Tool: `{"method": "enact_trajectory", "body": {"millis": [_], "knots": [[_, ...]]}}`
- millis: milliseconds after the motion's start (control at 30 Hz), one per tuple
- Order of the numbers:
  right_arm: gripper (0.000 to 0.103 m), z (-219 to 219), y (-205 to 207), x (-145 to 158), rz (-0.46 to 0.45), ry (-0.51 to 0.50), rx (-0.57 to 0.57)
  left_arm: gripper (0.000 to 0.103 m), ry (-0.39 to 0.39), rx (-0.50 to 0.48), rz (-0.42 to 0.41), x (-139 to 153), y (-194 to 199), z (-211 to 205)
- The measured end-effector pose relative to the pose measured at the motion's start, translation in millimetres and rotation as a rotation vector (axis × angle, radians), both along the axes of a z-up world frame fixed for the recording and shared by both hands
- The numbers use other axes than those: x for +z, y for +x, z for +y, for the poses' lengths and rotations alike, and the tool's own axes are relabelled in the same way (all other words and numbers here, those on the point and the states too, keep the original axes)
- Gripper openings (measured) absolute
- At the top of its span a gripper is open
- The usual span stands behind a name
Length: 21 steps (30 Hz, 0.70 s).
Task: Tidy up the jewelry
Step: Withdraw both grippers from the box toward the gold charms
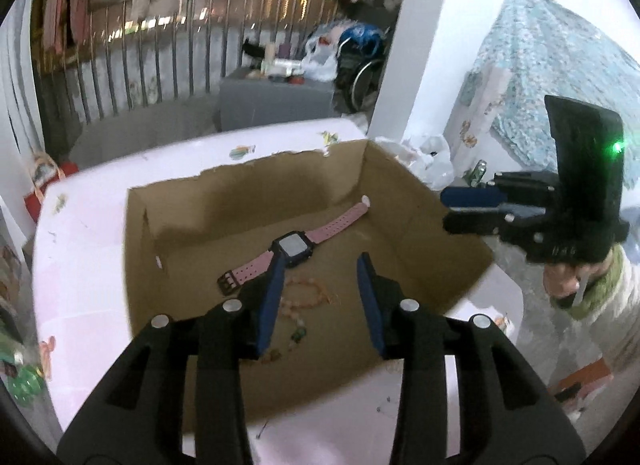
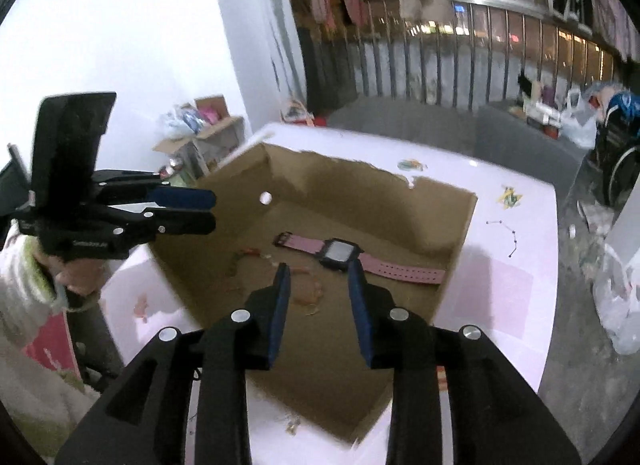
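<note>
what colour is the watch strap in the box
Pink watch strap, with a dark buckle; clearest in the right wrist view.

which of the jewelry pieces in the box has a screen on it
The watch, lying flat on the floor of the cardboard box: a black square case with a pale screen on a pink perforated strap. The bead bracelet beside it is only a loop of beads.
</note>
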State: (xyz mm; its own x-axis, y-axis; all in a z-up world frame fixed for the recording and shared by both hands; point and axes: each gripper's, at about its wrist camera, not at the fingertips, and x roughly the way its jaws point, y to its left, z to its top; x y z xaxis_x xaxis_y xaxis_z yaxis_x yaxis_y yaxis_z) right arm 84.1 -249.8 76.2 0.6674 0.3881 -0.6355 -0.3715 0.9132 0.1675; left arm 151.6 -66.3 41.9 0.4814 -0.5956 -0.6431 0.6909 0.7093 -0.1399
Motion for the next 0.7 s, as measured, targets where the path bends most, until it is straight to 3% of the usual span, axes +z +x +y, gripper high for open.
{"method": "enact_trajectory", "body": {"millis": [133, 267, 433, 500, 600, 700], "knots": [[0.030, 0, -46, 5, -0.053, 0.083, 0.058, 0.037, -0.047, -0.071, -0.058, 5, -47, 26], [0.030, 9, -68, -15, 0.001, 0.121, 0.112, 0.039, -0.030, -0.107, -0.039, -19, -76, 38], [0.030, 16, -51, -47, 0.088, 0.025, 0.023, 0.039, 0.066, -0.012, 0.019, -61, -66, 36], [0.027, 13, -44, -49, 0.103, 0.059, 0.028, 0.038, 0.092, 0.046, 0.000, -66, -56, 39], [0.026, 14, -39, -48, 0.079, 0.024, 0.012, 0.037, 0.047, 0.080, 0.015, -64, -42, 45], [0.028, 20, -44, -54, 0.066, 0.007, 0.025, 0.038, 0.072, 0.099, -0.019, -67, -43, 44]]}}
